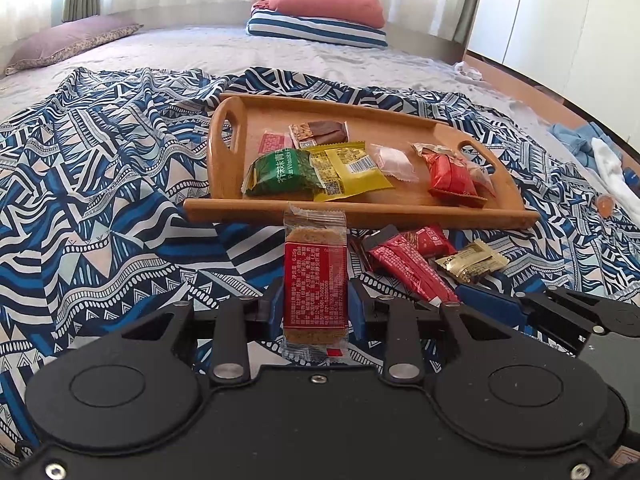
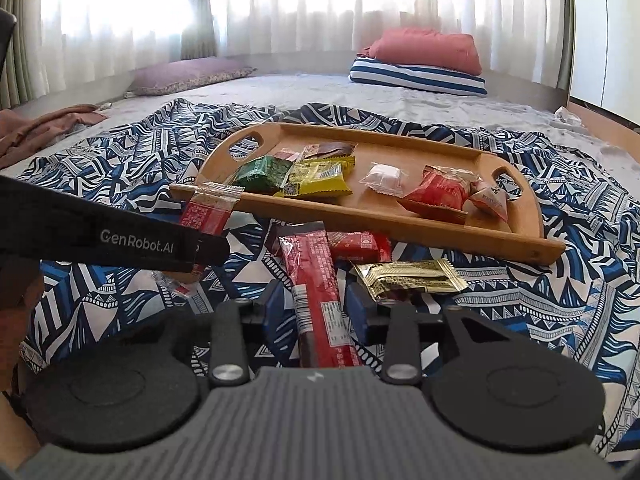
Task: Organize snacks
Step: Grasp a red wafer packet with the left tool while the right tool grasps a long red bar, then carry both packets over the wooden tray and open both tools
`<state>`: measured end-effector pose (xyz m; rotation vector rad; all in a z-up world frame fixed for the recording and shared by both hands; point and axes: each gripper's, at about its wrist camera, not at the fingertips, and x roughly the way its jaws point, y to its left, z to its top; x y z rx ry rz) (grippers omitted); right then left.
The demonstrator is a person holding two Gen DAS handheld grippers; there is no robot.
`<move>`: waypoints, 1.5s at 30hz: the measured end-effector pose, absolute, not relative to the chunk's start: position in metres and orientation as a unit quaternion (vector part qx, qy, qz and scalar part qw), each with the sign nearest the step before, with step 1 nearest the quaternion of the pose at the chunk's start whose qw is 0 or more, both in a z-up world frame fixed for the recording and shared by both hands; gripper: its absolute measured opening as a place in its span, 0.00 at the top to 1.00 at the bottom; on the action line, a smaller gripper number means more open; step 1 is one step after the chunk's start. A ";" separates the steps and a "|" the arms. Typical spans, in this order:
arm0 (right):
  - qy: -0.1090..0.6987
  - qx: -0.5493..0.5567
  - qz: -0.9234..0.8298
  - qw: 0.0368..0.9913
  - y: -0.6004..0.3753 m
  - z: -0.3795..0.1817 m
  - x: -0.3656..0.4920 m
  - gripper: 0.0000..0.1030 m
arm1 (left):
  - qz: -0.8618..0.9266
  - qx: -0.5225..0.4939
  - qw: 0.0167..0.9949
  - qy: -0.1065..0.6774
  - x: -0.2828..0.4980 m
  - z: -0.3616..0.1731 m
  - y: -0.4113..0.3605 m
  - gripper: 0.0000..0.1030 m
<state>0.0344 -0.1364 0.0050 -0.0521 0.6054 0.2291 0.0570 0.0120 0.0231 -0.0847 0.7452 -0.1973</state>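
My left gripper (image 1: pixel 316 306) is shut on a clear-wrapped biscuit packet with a red label (image 1: pixel 315 276), held upright just before the wooden tray (image 1: pixel 360 214). In the right wrist view this packet (image 2: pixel 206 216) pokes past the left gripper's black side. My right gripper (image 2: pixel 316 304) stands open low over the cloth. A long red bar (image 2: pixel 314 280) lies between its fingers, with small gaps on both sides. Beside the bar lie a small red packet (image 2: pixel 356 246) and a gold packet (image 2: pixel 408 276). The tray holds green (image 1: pixel 282 172), yellow (image 1: pixel 348 168), white (image 1: pixel 394 160) and red (image 1: pixel 452 178) snacks.
A blue and white patterned cloth (image 1: pixel 120 184) covers the bed under the tray. Folded striped and pink bedding (image 1: pixel 320 20) and a purple pillow (image 1: pixel 68 42) lie at the far side. Loose clothes (image 1: pixel 600 152) sit near the bed's right edge.
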 end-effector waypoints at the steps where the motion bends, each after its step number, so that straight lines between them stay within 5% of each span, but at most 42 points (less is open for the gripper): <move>1: 0.300 -0.025 0.114 0.947 -0.136 0.004 0.036 0.46 | -0.096 -0.043 0.925 0.364 0.057 0.022 0.013 0.70; 3: 0.311 -0.025 0.111 0.943 -0.134 0.003 0.038 0.48 | -0.095 -0.046 0.924 0.367 0.058 0.021 0.014 0.70; 4: 0.316 -0.024 0.107 0.942 -0.134 0.002 0.039 0.66 | -0.094 -0.048 0.923 0.369 0.058 0.021 0.015 0.70; 11: 0.309 0.003 0.097 0.946 -0.142 0.016 0.036 0.72 | -0.096 -0.078 0.917 0.380 0.069 0.023 0.024 0.70; 32: 0.303 0.082 0.060 0.948 -0.200 0.090 0.135 0.76 | -0.073 -0.093 0.931 0.344 0.165 0.082 0.041 0.70; 45: 0.378 0.082 0.027 0.922 -0.211 0.063 0.245 0.75 | -0.035 -0.076 0.914 0.397 0.255 0.044 0.027 0.70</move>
